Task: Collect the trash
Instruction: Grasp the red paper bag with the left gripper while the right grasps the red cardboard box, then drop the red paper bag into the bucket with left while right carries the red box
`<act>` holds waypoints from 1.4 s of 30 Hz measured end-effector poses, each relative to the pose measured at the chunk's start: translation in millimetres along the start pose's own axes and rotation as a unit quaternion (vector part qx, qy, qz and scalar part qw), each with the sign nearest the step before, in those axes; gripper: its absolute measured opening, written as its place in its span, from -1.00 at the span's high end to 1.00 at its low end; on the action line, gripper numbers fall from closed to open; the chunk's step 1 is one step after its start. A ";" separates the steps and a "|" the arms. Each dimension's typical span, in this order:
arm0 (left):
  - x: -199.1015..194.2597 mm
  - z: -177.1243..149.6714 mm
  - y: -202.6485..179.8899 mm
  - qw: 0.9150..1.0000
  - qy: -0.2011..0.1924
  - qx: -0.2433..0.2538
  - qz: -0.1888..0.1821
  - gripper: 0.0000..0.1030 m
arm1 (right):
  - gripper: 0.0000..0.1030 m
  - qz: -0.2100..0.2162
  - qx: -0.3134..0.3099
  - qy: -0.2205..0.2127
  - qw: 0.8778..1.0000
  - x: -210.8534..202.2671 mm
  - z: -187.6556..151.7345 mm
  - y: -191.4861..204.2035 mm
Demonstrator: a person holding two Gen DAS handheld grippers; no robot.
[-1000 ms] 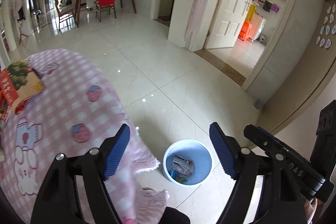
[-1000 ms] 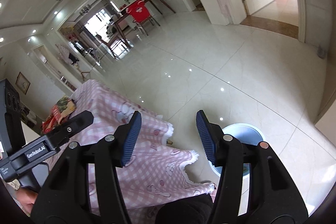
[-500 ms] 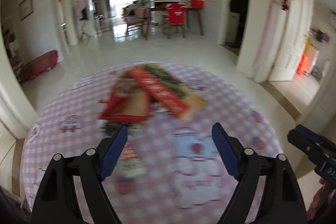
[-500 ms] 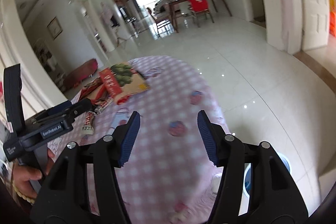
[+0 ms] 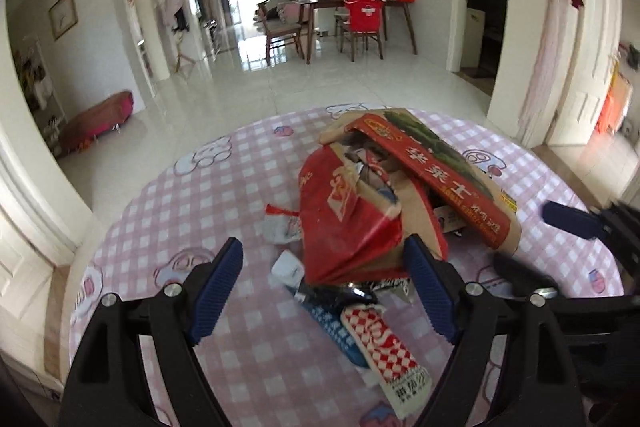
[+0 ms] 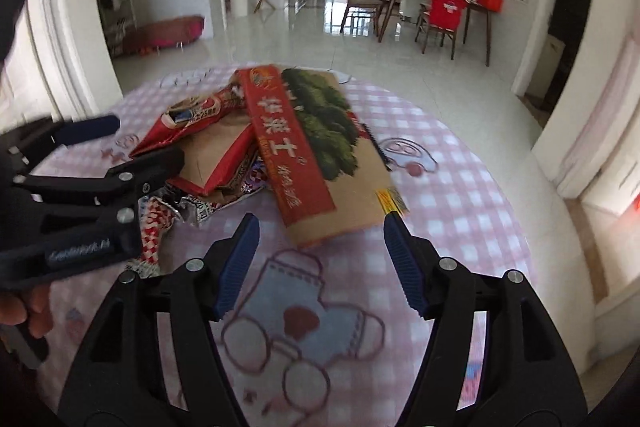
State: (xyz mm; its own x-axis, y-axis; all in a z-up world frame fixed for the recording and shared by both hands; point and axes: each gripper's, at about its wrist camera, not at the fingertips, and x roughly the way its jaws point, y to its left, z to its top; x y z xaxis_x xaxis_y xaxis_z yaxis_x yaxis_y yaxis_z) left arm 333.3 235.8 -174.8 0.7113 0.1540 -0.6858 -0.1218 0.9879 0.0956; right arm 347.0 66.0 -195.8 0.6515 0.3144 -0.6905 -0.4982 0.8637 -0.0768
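Both claws hang over the round counter point(image 5: 168, 211) with its pink checked cloth, pointing down at a heap of trash. In the left wrist view the left claw point(image 5: 322, 291) stands wide with nothing between its blue pads; a crumpled red bag point(image 5: 344, 227) sits at centre frame just beyond them, and a red-and-white checked wrapper point(image 5: 384, 343) lies lower, between the fingers. A flattened cardboard box point(image 5: 436, 171) with a red band and a green tree print leans over the bag toward the upper right. In the right wrist view the right claw point(image 6: 320, 263) has just been opening and holds nothing; its pads frame bare cloth, with the near edge of the same box just beyond them at centre frame. The left claw shows at the left edge there, a hand point(image 6: 28, 311) gripping its handle.
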 end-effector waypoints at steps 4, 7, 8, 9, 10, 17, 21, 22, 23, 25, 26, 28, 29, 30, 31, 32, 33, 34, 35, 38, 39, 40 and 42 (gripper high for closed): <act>5.0 3.1 -4.6 1.000 -0.003 0.008 -0.020 -0.44 | -0.26 -0.017 -0.035 0.015 0.999 27.9 9.4 10.6; 7.4 5.1 -5.4 0.999 0.003 0.005 -0.050 -0.10 | -0.05 -0.011 -0.026 0.017 0.999 36.4 16.3 2.2; 8.1 4.6 -4.7 0.998 0.003 0.002 -0.057 0.04 | 0.00 -0.012 -0.025 0.020 0.999 38.6 18.0 -1.5; 8.7 5.8 -4.5 0.998 0.003 -0.001 -0.065 0.11 | 0.00 -0.009 -0.024 0.021 0.999 40.3 19.1 -5.4; 8.8 6.3 -4.0 0.998 0.005 -0.003 -0.067 0.13 | 0.03 -0.003 -0.022 0.021 1.000 40.4 20.3 -8.5; -3.0 6.0 3.3 0.998 -0.008 -0.027 -0.059 0.72 | 0.43 0.052 0.029 -0.001 0.998 19.5 22.6 -35.7; -23.6 3.8 7.5 0.997 -0.025 -0.042 -0.054 0.75 | 0.55 0.084 0.072 -0.012 0.994 2.4 22.0 -56.7; -30.5 3.1 7.6 0.997 -0.030 -0.046 -0.054 0.75 | 0.60 0.087 0.081 -0.014 0.993 -1.6 24.0 -62.9; -37.1 1.8 8.1 0.997 -0.036 -0.050 -0.053 0.75 | 0.63 0.092 0.096 -0.023 0.991 -8.5 22.9 -70.7; -51.7 1.5 7.5 0.996 -0.045 -0.058 -0.056 0.76 | 0.75 0.098 0.115 -0.038 0.988 -22.1 18.0 -71.7; -59.6 1.9 5.4 0.995 -0.052 -0.061 -0.059 0.76 | 0.75 0.101 0.125 -0.046 0.986 -29.3 16.7 -76.7; -72.1 1.1 0.3 0.994 -0.060 -0.061 -0.064 0.76 | 0.76 0.112 0.140 -0.054 0.982 -43.2 11.1 -83.0; -78.7 1.1 -2.3 0.994 -0.064 -0.060 -0.070 0.76 | 0.76 0.116 0.147 -0.060 0.981 -50.8 7.8 -86.5; -84.7 1.1 -6.3 0.993 -0.068 -0.060 -0.077 0.76 | 0.76 0.115 0.152 -0.064 0.980 -58.3 5.3 -90.2; -91.7 1.3 -14.5 0.992 -0.068 -0.057 -0.086 0.76 | 0.76 0.117 0.158 -0.069 0.978 -66.2 1.2 -94.8; -98.8 0.9 -22.1 0.992 -0.073 -0.053 -0.093 0.76 | 0.76 0.121 0.166 -0.074 0.976 -72.9 -3.8 -98.2; -103.5 1.5 -30.0 0.991 -0.075 -0.048 -0.098 0.76 | 0.76 0.126 0.176 -0.079 0.973 -82.8 -10.5 -104.8; -109.7 1.7 -42.4 0.991 -0.076 -0.038 -0.107 0.76 | 0.76 0.128 0.184 -0.083 0.971 -90.4 -16.2 -110.6; -114.4 2.2 -52.7 0.990 -0.078 -0.032 -0.114 0.76 | 0.76 0.126 0.195 -0.093 0.968 -102.6 -25.3 -119.8; -127.8 -0.6 -92.2 0.987 -0.081 -0.007 -0.140 0.76 | 0.76 0.115 0.224 -0.114 0.961 -134.3 -53.1 -145.6; -130.7 -0.6 -107.5 0.985 -0.080 0.002 -0.150 0.76 | 0.76 0.108 0.233 -0.121 0.959 -145.3 -62.6 -153.6; -133.1 -0.6 -124.7 0.984 -0.077 0.013 -0.161 0.76 | 0.75 0.101 0.241 -0.127 0.957 -155.3 -73.1 -161.9; -135.8 -4.2 -155.2 0.981 -0.072 0.032 -0.180 0.76 | 0.75 0.085 0.259 -0.140 0.952 -175.0 -96.5 -180.0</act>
State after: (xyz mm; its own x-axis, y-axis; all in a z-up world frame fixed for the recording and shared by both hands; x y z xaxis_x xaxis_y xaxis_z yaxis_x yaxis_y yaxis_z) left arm 252.7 61.5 -99.4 0.7915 -0.2083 -0.5746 0.1948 0.9771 -0.0859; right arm 267.4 -182.6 -130.5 0.7501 0.4966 -0.4367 -0.3081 0.8468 0.4336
